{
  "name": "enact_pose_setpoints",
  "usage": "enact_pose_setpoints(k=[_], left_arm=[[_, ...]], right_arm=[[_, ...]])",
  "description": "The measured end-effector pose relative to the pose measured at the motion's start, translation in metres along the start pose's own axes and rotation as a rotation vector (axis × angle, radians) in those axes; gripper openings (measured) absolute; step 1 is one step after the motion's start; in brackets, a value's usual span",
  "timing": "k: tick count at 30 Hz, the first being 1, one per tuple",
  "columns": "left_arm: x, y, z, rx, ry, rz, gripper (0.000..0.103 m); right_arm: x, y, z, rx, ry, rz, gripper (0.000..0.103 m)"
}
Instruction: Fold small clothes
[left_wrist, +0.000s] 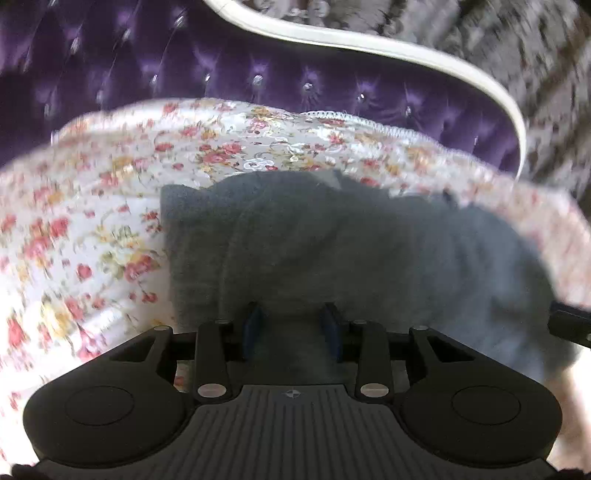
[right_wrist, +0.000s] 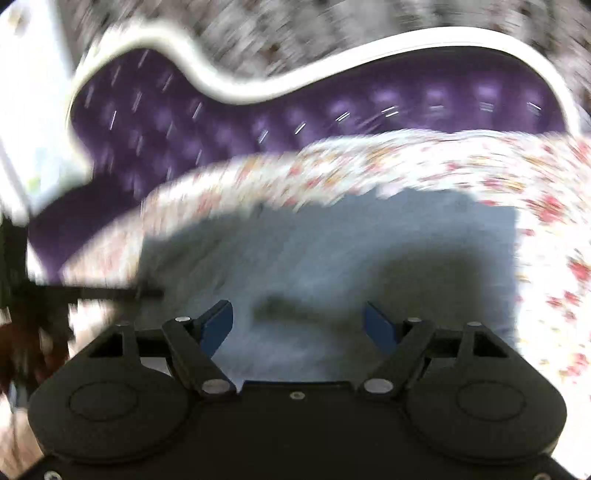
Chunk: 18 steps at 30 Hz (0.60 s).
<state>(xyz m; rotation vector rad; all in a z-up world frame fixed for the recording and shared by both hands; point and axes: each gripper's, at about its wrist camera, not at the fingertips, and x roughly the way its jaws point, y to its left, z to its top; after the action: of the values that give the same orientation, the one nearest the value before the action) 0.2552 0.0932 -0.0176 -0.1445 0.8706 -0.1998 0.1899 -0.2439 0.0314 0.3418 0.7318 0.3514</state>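
The left gripper (left_wrist: 291, 325) is sitting with its fingers partly parted and grey cloth filling the gap between them; whether they are actually pinching it I cannot tell. The grey garment (left_wrist: 332, 251) is lying straight ahead of it on the floral bedspread (left_wrist: 92, 221), its long axis running across to the tool's right. The right gripper (right_wrist: 299, 325) is hovering with fingers spread wide over the garment, gripping nothing, equally near.
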Motion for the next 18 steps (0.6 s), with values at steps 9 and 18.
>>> enact_pose_setpoints(k=[9,18], left_arm=[[-0.005,-0.069,0.016,0.076,-0.026,-0.065,0.043],[0.049,-0.105,0.002,0.150,0.039,0.002,0.043]], right_arm=[[-0.021,-0.110,0.018,0.290,-0.076,-0.075,0.081],[-0.005,-0.140,0.002,0.363,-0.038,0.021,0.081]])
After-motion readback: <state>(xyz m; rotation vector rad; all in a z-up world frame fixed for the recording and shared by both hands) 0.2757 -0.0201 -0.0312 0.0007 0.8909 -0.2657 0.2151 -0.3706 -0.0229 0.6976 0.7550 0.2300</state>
